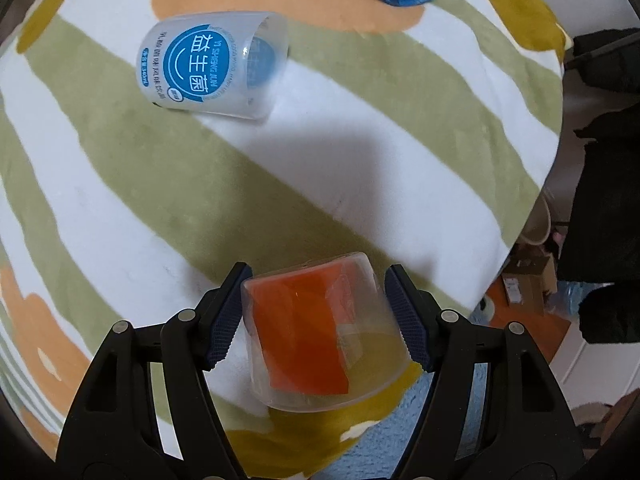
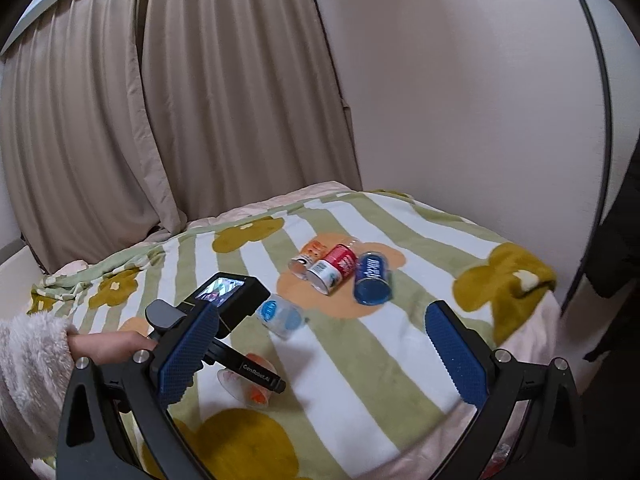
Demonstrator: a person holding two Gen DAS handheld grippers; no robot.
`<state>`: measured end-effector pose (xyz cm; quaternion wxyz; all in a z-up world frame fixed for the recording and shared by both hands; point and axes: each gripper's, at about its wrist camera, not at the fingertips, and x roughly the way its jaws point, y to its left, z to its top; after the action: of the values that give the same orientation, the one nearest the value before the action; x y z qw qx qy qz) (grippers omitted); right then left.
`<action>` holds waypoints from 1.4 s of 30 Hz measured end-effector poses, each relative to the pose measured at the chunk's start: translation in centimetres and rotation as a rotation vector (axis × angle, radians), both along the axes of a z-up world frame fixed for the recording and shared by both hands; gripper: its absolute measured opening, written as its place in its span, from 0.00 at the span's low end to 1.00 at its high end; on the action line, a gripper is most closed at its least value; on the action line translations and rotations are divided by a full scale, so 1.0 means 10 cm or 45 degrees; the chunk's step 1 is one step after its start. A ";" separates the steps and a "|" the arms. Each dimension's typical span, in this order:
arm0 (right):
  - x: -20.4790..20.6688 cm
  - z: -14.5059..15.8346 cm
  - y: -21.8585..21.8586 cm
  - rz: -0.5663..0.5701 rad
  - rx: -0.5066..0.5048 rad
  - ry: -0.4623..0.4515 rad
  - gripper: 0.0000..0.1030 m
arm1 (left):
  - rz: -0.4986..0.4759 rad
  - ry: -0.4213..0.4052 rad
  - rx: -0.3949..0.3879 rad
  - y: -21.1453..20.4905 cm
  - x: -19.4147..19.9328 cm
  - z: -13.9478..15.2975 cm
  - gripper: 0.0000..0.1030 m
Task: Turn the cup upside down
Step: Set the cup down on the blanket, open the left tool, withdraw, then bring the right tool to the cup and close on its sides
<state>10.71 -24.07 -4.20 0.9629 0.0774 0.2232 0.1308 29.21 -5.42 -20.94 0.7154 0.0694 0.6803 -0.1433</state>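
- Pinching the orange-labelled cup [image 1: 320, 332] with my left tongs [image 1: 320, 316] — bottom up, just above the striped blanket's [image 1: 120, 184] near edge.
- Holding my right tongs [image 2: 320, 356] spread wide, gripping nothing.
- Seeing a blue-labelled cup [image 1: 216, 66] on its side farther back.

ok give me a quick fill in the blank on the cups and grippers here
1. The left gripper has its fingers on either side of the clear cup with the ____ label.
2. The blue-labelled clear cup lies on its ____ on the striped blanket.
3. The right gripper holds ____.

Missing words: orange; side; nothing
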 end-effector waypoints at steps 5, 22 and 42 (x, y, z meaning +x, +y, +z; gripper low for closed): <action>-0.04 0.00 -0.08 -0.016 0.012 0.010 1.00 | -0.005 -0.091 0.112 -0.05 0.00 0.08 1.00; -0.21 0.31 0.03 0.052 0.003 -0.036 1.00 | 0.092 -0.329 -0.009 0.24 -0.52 0.91 1.00; 1.13 0.14 0.83 0.451 0.054 0.675 1.00 | 0.434 -0.581 -0.184 1.38 -1.62 1.05 1.00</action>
<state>21.98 -15.82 -2.80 0.8315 0.0889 0.4736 0.2763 13.04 8.33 -10.43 0.8669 -0.0666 0.4915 -0.0500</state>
